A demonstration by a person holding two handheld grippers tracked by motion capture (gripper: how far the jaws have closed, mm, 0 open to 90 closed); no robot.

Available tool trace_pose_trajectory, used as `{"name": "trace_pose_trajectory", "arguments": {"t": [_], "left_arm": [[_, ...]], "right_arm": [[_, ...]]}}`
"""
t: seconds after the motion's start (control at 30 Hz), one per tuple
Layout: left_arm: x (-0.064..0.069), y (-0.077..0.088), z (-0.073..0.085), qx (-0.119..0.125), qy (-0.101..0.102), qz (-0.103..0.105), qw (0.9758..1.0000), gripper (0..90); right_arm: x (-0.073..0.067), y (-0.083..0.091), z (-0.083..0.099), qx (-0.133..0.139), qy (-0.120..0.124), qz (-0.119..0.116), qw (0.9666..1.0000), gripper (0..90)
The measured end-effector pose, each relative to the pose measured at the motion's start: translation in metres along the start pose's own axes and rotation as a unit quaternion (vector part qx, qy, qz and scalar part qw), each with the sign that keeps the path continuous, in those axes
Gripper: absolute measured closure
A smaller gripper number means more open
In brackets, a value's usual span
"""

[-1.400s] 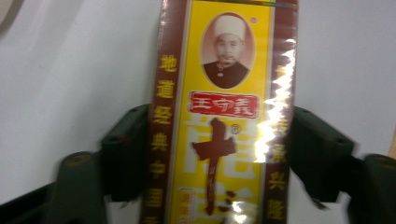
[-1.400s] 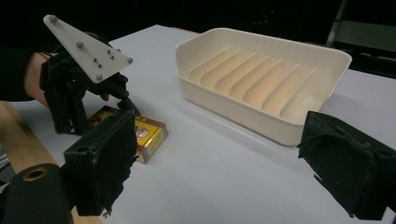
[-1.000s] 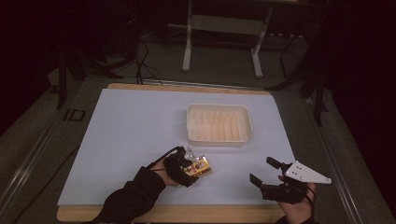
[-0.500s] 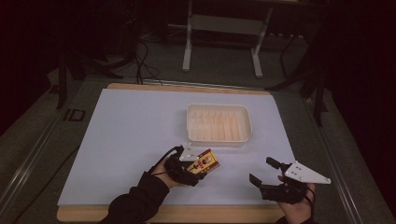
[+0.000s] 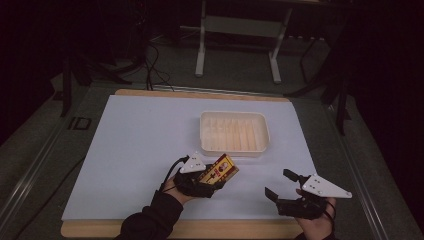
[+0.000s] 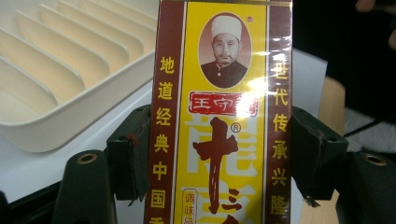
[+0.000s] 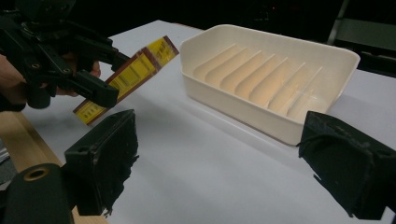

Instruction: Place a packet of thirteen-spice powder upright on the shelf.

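Observation:
A flat yellow and dark-red packet with printed characters and a portrait is clamped between the jaws of my left gripper, tilted up off the table just in front of the white ribbed tray. The packet's far end points toward the tray's near-left corner without touching it. My right gripper rests near the table's front right, jaws wide apart, nothing between them.
A white sheet covers the wooden tabletop. The tray holds nothing between its ribs. A metal stand and cables lie on the dark floor beyond the far edge.
My left gripper has carried the packet rightward and a little forward, closer to the tray's near-left corner. The right gripper has stayed in place.

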State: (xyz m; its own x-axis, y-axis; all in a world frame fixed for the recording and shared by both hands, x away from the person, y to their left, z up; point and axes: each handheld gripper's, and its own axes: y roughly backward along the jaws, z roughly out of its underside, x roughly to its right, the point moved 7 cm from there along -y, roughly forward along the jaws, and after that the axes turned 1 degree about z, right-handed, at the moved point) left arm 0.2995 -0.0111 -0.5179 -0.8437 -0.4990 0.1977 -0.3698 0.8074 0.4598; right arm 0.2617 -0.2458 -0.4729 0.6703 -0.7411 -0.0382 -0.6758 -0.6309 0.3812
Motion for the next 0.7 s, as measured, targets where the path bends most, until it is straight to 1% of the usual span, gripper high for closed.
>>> {"name": "trace_pose_trajectory", "arguments": {"t": [0.17, 0.23, 0.27, 0.3, 0.37, 0.4, 0.47, 0.5, 0.53, 0.57, 0.63, 0.67, 0.7], "left_arm": [[0.002, 0.001, -0.003, 0.034, 0.009, 0.000, 0.9994, 32.7], [0.003, 0.001, -0.004, 0.045, 0.006, -0.004, 0.9990, 32.7], [0.004, 0.001, -0.005, 0.052, 0.000, -0.007, 0.9986, 32.7], [0.004, 0.001, -0.005, 0.055, -0.007, -0.018, 0.9983, 32.7], [0.006, 0.001, -0.007, 0.067, -0.016, -0.026, 0.9973, 32.7], [0.006, 0.001, -0.007, 0.068, -0.022, -0.034, 0.9968, 32.7], [0.010, 0.000, -0.008, 0.084, -0.034, -0.038, 0.9952, 32.7], [0.011, 0.000, -0.008, 0.086, -0.039, -0.045, 0.9945, 32.7], [0.013, -0.001, -0.008, 0.088, -0.037, -0.047, 0.9943, 32.7], [0.015, -0.001, -0.008, 0.094, -0.034, -0.040, 0.9942, 32.7], [0.018, -0.002, -0.009, 0.104, -0.034, -0.042, 0.9931, 32.7], [0.020, -0.003, -0.009, 0.111, -0.032, -0.034, 0.9927, 32.7], [0.021, -0.004, -0.009, 0.115, -0.033, -0.038, 0.9921, 32.7]], "right_arm": [[-0.002, 0.000, -0.003, 0.002, -0.008, -0.003, 1.0000, 11.5], [-0.003, 0.000, -0.005, 0.001, -0.005, -0.004, 1.0000, 11.5], [-0.004, 0.000, -0.006, 0.002, -0.006, -0.003, 1.0000, 11.5], [-0.005, 0.000, -0.008, 0.002, -0.006, -0.004, 1.0000, 11.5], [-0.008, 0.000, -0.012, 0.004, -0.008, -0.007, 0.9999, 11.5], [-0.009, 0.000, -0.015, 0.007, -0.007, -0.007, 0.9999, 11.5], [-0.011, 0.000, -0.020, 0.008, -0.005, -0.007, 0.9999, 13.3], [-0.012, -0.001, -0.022, 0.011, -0.005, -0.007, 0.9999, 13.3], [-0.013, -0.001, -0.024, 0.012, -0.005, -0.008, 0.9999, 13.3], [-0.014, -0.002, -0.027, 0.014, -0.006, -0.011, 0.9998, 13.3], [-0.017, -0.004, -0.033, 0.020, -0.008, -0.012, 0.9997, 13.3], [-0.018, -0.005, -0.037, 0.023, -0.010, -0.015, 0.9996, 13.3], [-0.020, -0.005, -0.040, 0.029, -0.008, -0.018, 0.9994, 13.3]]}}
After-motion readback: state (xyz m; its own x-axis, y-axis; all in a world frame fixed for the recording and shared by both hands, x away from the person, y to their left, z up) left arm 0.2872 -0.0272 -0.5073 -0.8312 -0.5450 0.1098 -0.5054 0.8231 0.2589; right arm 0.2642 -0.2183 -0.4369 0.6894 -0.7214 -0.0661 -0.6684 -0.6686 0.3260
